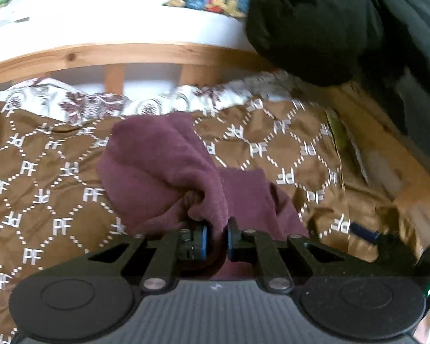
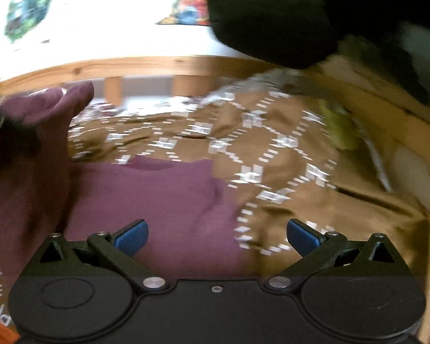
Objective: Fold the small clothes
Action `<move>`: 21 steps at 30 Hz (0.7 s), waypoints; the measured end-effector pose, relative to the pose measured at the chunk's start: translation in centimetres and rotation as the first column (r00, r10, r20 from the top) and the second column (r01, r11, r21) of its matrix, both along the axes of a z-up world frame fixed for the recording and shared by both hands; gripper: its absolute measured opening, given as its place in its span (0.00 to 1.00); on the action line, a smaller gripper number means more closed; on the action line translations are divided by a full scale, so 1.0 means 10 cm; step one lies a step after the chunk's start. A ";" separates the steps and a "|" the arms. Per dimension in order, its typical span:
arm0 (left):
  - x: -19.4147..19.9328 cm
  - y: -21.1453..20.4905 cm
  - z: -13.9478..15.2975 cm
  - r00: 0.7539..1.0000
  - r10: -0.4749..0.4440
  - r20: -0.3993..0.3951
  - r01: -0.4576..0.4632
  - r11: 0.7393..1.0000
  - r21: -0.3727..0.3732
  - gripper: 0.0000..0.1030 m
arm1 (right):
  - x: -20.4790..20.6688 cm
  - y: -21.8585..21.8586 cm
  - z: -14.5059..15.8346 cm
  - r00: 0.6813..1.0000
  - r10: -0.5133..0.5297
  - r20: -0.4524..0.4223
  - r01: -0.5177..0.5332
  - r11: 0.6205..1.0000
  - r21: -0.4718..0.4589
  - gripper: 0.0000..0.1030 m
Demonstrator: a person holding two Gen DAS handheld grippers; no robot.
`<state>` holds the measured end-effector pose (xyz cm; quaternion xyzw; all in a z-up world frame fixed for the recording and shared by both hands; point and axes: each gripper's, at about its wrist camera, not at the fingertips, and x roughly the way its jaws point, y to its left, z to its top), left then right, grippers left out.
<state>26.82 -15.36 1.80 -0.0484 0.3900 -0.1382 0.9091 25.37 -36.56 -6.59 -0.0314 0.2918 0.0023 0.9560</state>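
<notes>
- My left gripper (image 1: pixel 217 239), jaws nearly closed, pinches a raised fold of the maroon knitted garment (image 1: pixel 163 169).
- The garment's remainder lies flat on the brown quilted bedspread with white "PF" lattice (image 1: pixel 37 177).
- My right gripper (image 2: pixel 217 236) hangs over the cloth with jaws wide, holding nothing.

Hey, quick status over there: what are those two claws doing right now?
Left gripper shut on maroon cloth, lifting a fold. Right gripper open, empty. Nothing in the way.
</notes>
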 end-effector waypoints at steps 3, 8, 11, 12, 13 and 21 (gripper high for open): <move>-0.04 -0.16 -0.15 0.999 -0.027 -0.022 0.027 0.999 0.020 0.13 | 0.01 -0.26 0.01 0.996 -0.083 -0.012 0.084 0.993 0.086 0.99; -0.06 -0.19 -0.25 0.997 -0.056 -0.045 0.057 0.998 0.026 0.17 | 0.03 -0.44 -0.01 0.989 -0.149 -0.024 0.151 0.979 0.137 0.99; -0.10 -0.15 -0.20 0.996 -0.087 -0.029 0.087 0.996 -0.009 0.45 | 0.04 -0.45 -0.03 0.987 -0.154 -0.039 0.158 0.976 0.151 0.99; -0.11 -0.13 -0.17 0.994 -0.103 -0.025 0.102 0.994 -0.032 0.52 | 0.07 -0.43 -0.04 0.987 -0.153 -0.041 0.158 0.976 0.150 0.99; -0.13 -0.11 -0.15 0.993 -0.116 -0.020 0.115 0.992 -0.056 0.65 | 0.07 -0.43 -0.04 0.987 -0.153 -0.041 0.157 0.977 0.146 0.99; -0.39 0.13 0.14 0.982 -0.166 0.088 0.178 0.971 -0.157 0.93 | 0.07 -0.40 -0.03 0.988 -0.152 -0.019 0.153 0.977 0.146 0.99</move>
